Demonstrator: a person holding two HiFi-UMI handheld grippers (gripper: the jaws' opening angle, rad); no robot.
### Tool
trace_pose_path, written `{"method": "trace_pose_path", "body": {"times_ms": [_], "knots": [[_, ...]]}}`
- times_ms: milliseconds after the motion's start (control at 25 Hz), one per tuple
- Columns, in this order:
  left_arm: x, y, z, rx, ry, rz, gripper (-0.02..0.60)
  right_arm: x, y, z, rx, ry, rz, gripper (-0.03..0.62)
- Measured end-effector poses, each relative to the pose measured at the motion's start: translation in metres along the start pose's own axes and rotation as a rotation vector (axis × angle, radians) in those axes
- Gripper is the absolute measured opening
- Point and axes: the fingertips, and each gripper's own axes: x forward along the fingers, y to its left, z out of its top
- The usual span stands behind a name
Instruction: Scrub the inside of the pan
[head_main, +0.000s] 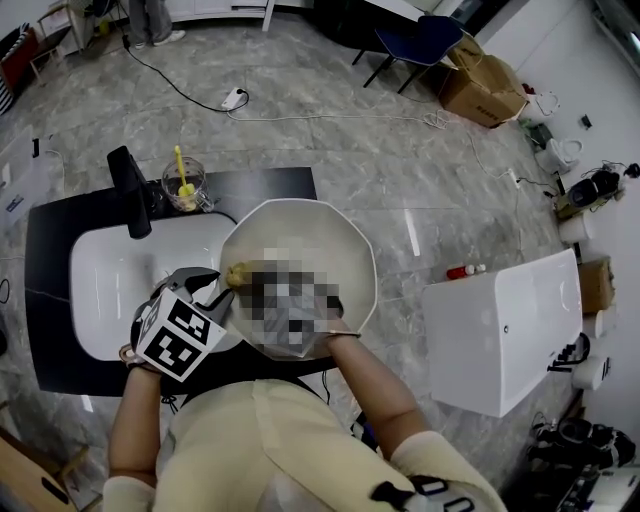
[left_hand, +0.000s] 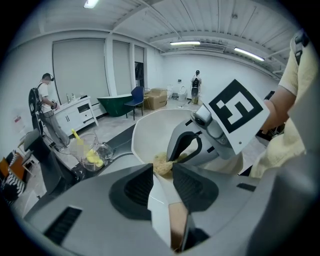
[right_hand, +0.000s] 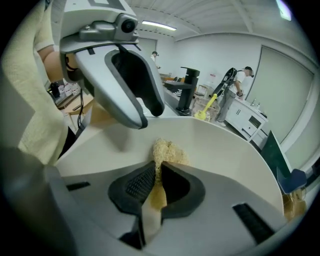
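A cream, many-sided pan (head_main: 300, 225) is held tilted over the sink. My left gripper (head_main: 218, 290) is at its left edge, shut on the pan's edge, which shows white between its jaws (left_hand: 162, 172). Inside the pan (right_hand: 220, 145), my right gripper (right_hand: 159, 170) is shut on a tan scrub pad (right_hand: 165, 150), and the pad presses against the inner wall. In the left gripper view the right gripper (left_hand: 175, 155) holds the pad (left_hand: 161, 162) just past my left jaws. A blurred patch covers most of the right gripper in the head view; the pad (head_main: 237, 273) shows at the patch's left.
A white sink basin (head_main: 110, 280) sits in a black counter below the pan. A black faucet (head_main: 130, 190) and a glass cup with a yellow brush (head_main: 185, 185) stand at its far side. A white cabinet (head_main: 500, 330) stands to the right. People stand far off in the room.
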Motion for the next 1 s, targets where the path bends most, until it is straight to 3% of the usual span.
{"method": "trace_pose_path", "body": {"times_ms": [440,760,1000], "knots": [[0.003,0.005,0.000,-0.016,0.013,-0.001,0.127,-0.016,0.045,-0.023,-0.187,0.133,0.182,0.044],[0.004,0.006,0.000,-0.017,0.017,0.004,0.127,-0.032,0.065,-0.041,-0.243,0.206,0.295,0.044],[0.003,0.005,0.002,-0.005,0.019,0.008,0.127,-0.049,0.077,-0.062,-0.260,0.297,0.432,0.044]]}}
